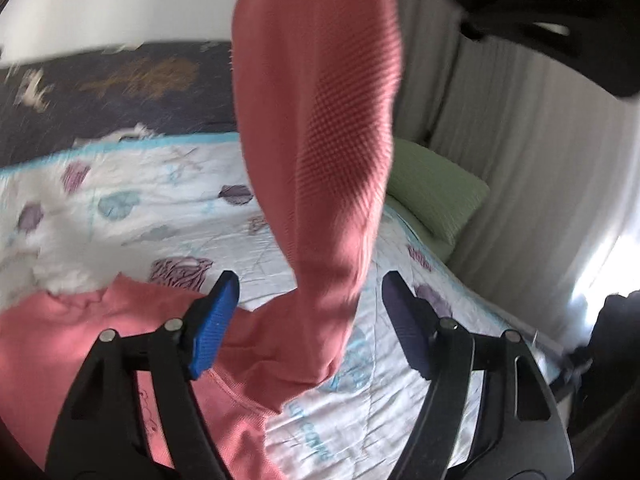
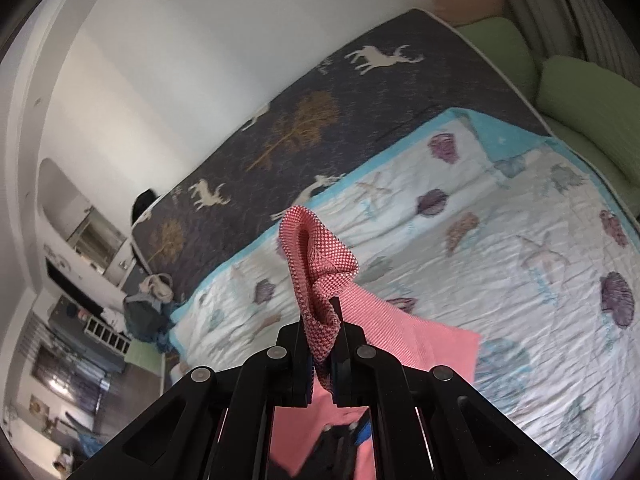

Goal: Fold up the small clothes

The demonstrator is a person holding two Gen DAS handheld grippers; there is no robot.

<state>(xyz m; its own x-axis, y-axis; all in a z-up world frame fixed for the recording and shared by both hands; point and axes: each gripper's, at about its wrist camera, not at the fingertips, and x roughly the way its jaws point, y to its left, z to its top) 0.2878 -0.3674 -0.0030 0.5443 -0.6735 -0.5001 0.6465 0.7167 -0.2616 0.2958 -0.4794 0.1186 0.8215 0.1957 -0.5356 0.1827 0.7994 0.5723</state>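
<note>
A pink knit garment [image 1: 320,140] rises in a long strip from the bed to the top of the left wrist view, while its body [image 1: 60,344] lies at lower left. My left gripper [image 1: 310,320] is open, its blue pads [image 1: 216,328] wide apart on either side of the hanging strip and not pressing on it. In the right wrist view my right gripper [image 2: 324,320] is shut on a bunched fold of the pink garment [image 2: 316,256], which sticks up beyond the fingertips. The rest of the cloth [image 2: 420,340] trails down onto the bed.
The bed carries a white quilt with shell prints [image 2: 500,240] and a dark blanket with deer and trees [image 2: 300,120] behind it. Green pillows [image 2: 580,92] sit at the headboard end, one green pillow [image 1: 432,188] by grey curtains [image 1: 520,152]. Clutter and shelves [image 2: 100,300] stand past the bed's foot.
</note>
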